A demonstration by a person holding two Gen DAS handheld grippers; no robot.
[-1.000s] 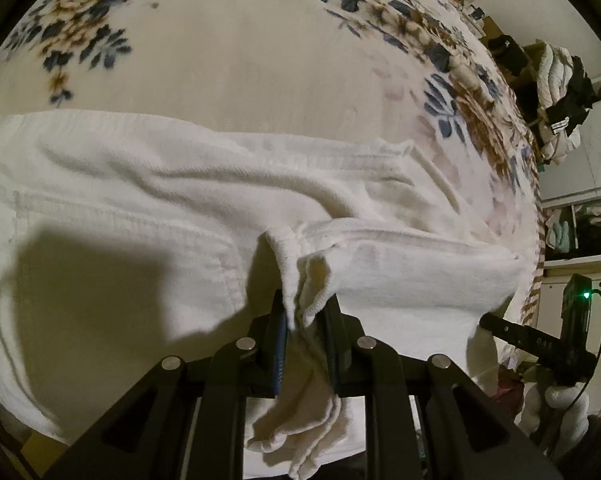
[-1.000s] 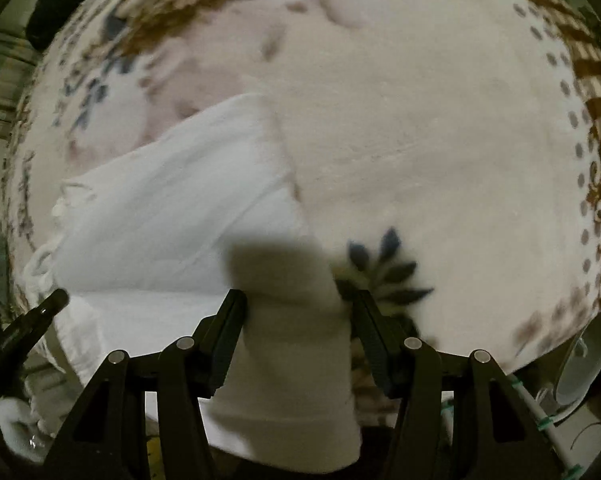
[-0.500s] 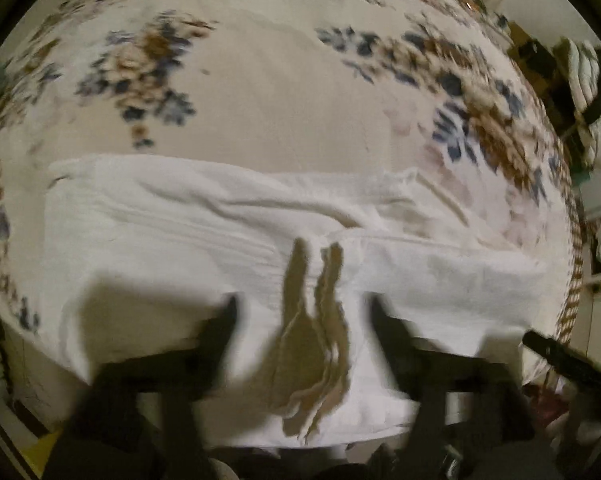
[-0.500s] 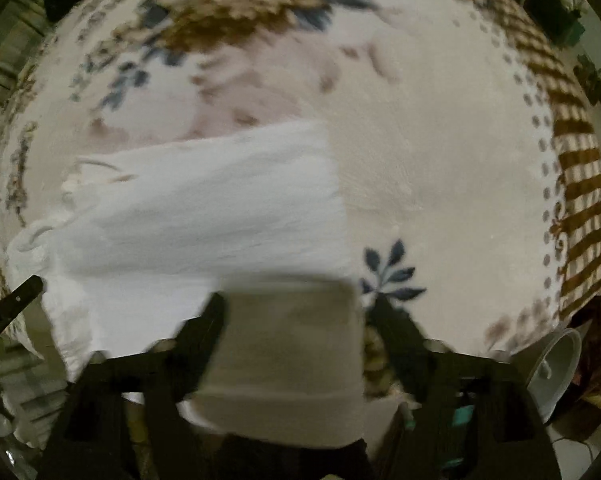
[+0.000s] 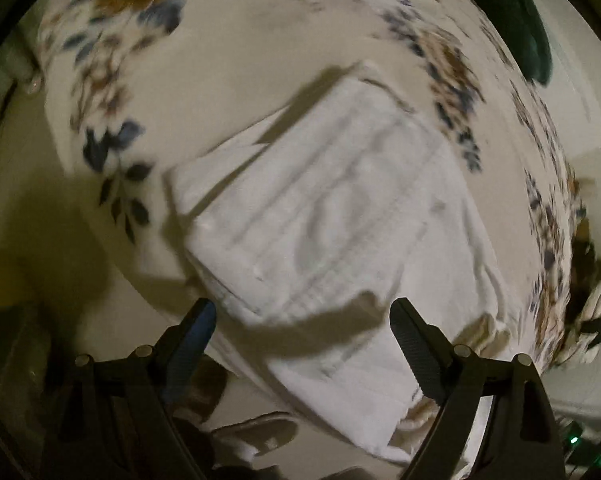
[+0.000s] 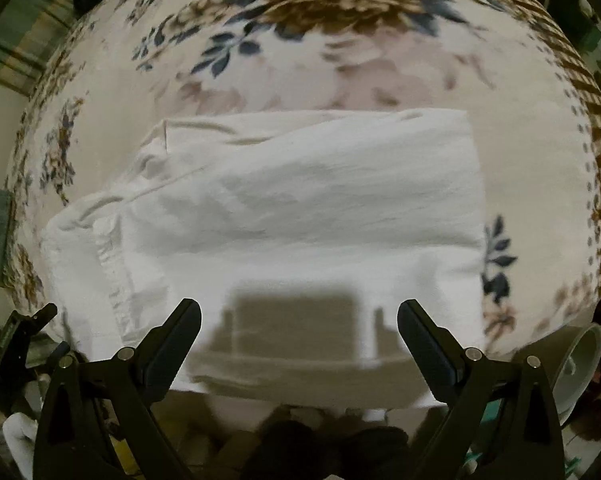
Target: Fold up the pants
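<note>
Hovering over the bed: both tongs spread wide, nothing gripped. Left tongs (image 5: 302, 316) above white pants (image 5: 324, 232), folded stack running from 5 to 11 o'clock, picture blurred. Right tongs (image 6: 299, 316) above the same pants (image 6: 300, 208), lying flat across the middle, on the floral blanket (image 6: 300, 48) out to 12 o'clock.
</note>
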